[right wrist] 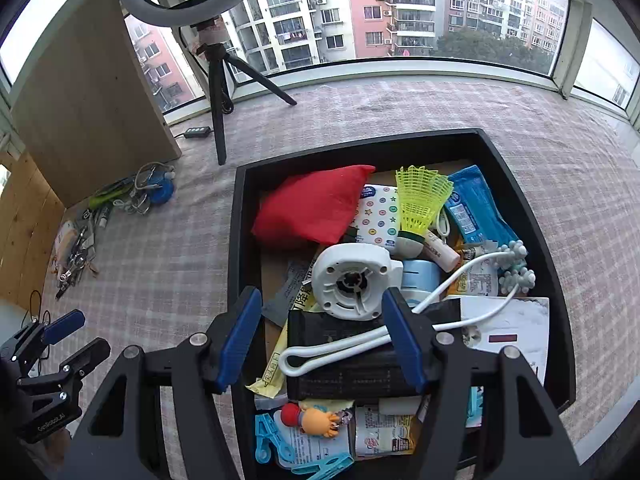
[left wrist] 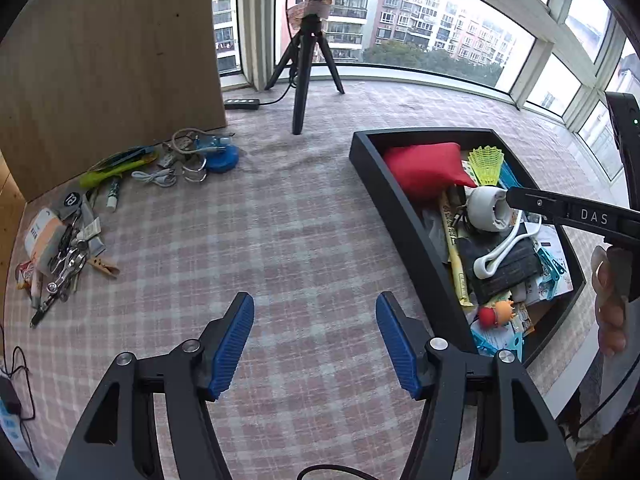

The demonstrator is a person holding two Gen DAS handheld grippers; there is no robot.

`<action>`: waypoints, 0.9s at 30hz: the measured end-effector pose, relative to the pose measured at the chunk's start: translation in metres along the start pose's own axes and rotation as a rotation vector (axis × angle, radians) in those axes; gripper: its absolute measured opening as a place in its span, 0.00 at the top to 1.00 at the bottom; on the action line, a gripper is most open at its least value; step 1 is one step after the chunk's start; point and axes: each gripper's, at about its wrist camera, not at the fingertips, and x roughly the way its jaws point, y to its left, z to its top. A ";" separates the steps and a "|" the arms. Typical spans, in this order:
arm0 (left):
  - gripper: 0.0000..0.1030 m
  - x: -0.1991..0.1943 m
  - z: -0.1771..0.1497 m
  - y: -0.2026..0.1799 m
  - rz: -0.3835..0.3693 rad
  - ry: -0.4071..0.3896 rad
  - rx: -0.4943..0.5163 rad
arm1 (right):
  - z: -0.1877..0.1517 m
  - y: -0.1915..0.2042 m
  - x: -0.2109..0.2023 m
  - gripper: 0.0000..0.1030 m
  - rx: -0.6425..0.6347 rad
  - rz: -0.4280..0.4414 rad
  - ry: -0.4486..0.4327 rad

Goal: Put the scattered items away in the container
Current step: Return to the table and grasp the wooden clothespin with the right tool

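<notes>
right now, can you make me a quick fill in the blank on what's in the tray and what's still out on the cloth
1. The yellow shuttlecock lies inside the black ____.
2. The cushion in the tray is ____ in colour.
3. The left gripper hangs over bare checked cloth with its jaws ____.
4. The loose pile still out on the cloth lies beside the ____ board.

Missing words: tray; red; open; wooden
</notes>
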 end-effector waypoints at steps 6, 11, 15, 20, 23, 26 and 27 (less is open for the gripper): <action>0.42 -0.012 -0.015 0.088 0.113 -0.010 -0.164 | 0.016 0.064 0.012 0.40 -0.123 0.057 0.000; 0.43 -0.017 -0.030 0.163 0.199 -0.011 -0.282 | 0.021 0.129 0.023 0.40 -0.227 0.094 -0.002; 0.47 -0.019 -0.041 0.222 0.225 -0.010 -0.393 | 0.019 0.186 0.035 0.40 -0.317 0.144 0.012; 0.52 -0.011 -0.049 0.275 0.219 -0.007 -0.485 | 0.007 0.258 0.053 0.40 -0.455 0.193 0.025; 0.55 -0.001 -0.052 0.296 0.191 -0.001 -0.527 | 0.001 0.294 0.071 0.41 -0.500 0.217 0.051; 0.55 0.010 -0.050 0.306 0.169 0.004 -0.536 | -0.002 0.324 0.088 0.41 -0.534 0.239 0.076; 0.55 0.014 -0.049 0.309 0.170 0.005 -0.537 | -0.002 0.333 0.094 0.42 -0.550 0.244 0.081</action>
